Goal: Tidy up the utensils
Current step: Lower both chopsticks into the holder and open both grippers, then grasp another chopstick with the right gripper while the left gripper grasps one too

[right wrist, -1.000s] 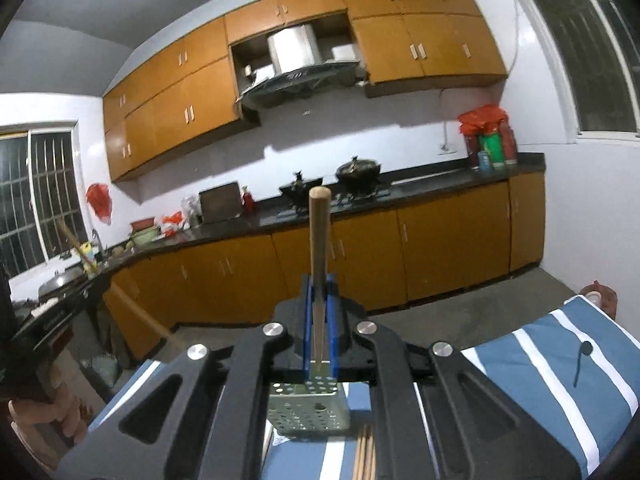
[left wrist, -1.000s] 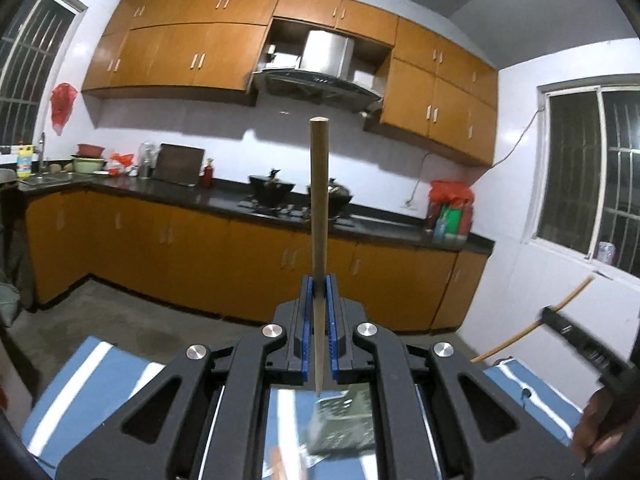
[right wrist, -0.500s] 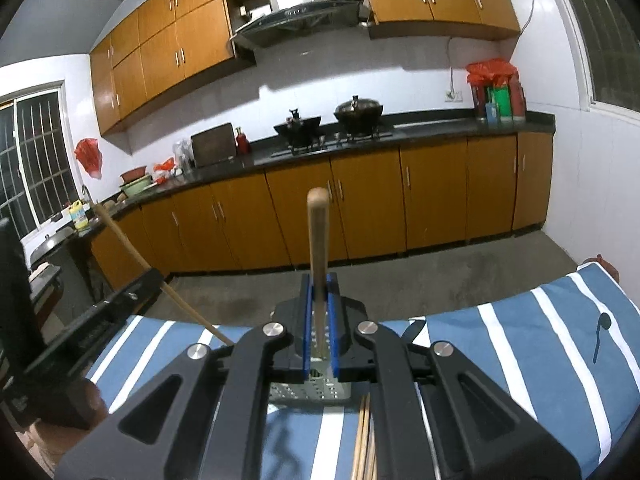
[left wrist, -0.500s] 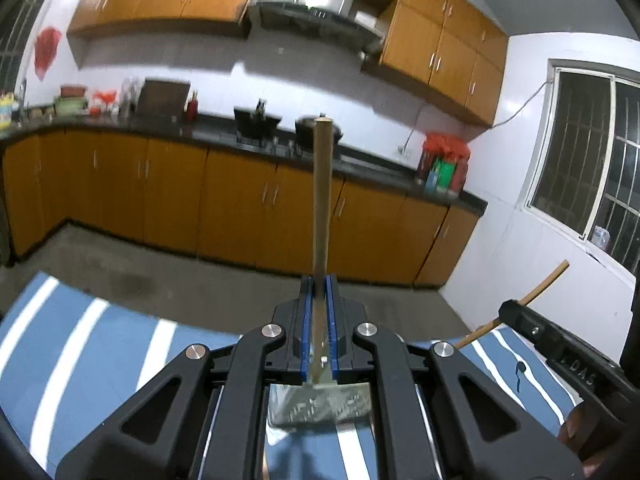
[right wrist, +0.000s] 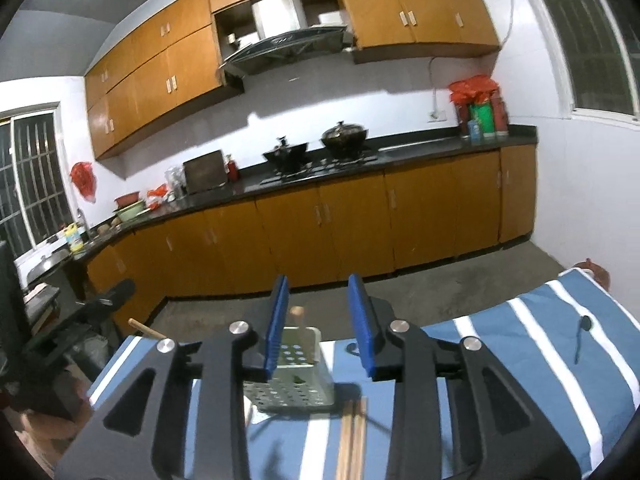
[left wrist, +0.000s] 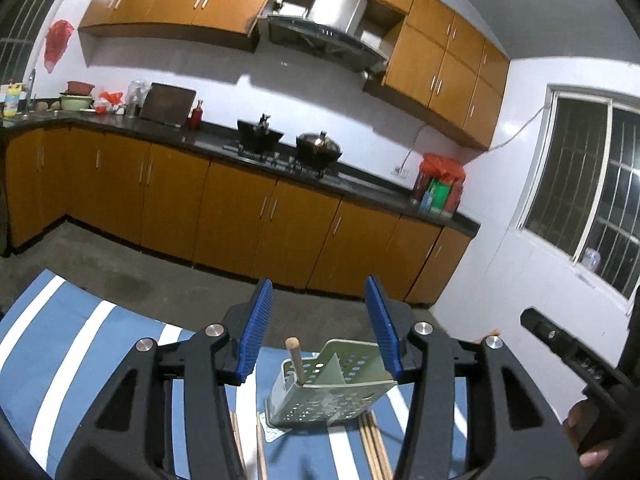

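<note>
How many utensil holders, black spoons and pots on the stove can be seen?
Utensil holder: 1
Black spoon: 1
Pots on the stove: 2
Total: 4

We see a perforated matt metal holder (left wrist: pixel 320 392), smooth wooden chopsticks (left wrist: pixel 374 446), striped woven cloth (left wrist: pixel 80 360), and glossy wood-look cabinets (left wrist: pixel 240 208).

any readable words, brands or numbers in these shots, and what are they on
No text can be read in either view.
Yellow-labelled bottle by the sink: print too blurred to read.
Green package at the counter's end: markings too small to read.
Red bottle beside the board: no legible label.
Perforated metal utensil holder on the striped cloth: no lettering visible.
</note>
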`<state>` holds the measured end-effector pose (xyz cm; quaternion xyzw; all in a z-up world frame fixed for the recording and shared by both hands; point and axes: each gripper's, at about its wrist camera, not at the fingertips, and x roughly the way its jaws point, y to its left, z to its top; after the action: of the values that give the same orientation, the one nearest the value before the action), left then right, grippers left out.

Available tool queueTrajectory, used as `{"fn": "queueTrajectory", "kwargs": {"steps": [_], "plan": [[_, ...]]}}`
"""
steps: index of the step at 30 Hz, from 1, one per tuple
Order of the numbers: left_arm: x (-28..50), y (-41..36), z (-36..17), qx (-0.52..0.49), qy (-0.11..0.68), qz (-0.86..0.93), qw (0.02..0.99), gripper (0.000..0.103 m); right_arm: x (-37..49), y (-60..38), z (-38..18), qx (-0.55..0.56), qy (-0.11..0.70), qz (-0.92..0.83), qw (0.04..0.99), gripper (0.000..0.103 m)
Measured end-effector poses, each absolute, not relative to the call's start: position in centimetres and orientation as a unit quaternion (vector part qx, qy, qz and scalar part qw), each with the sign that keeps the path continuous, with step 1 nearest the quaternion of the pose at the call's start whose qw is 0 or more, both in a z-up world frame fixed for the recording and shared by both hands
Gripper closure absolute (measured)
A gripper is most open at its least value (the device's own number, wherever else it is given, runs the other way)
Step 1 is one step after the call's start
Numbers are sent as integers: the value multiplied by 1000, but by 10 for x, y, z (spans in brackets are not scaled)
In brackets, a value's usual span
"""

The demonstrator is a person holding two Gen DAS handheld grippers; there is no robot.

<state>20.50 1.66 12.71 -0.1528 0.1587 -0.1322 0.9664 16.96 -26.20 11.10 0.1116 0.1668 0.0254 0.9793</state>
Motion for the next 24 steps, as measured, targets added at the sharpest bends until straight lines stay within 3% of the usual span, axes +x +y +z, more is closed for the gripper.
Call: {"fn": "queueTrajectory", "kwargs": {"steps": [4,8,13,24], "plan": [[175,35,124,-150,140,-113,972,48,156,-282,92,110,181,-16,977,69],[161,47,98,-112,168,-55,978,47,162,-296,37,107,259,-36,959,69],[161,56,32,-70,268,-13,961,47,169,-286,-47,113,378,4,919,83],[152,50,-48,-68,382,-39,921,56,159,-244,-104,94,448,47,888,88]]}}
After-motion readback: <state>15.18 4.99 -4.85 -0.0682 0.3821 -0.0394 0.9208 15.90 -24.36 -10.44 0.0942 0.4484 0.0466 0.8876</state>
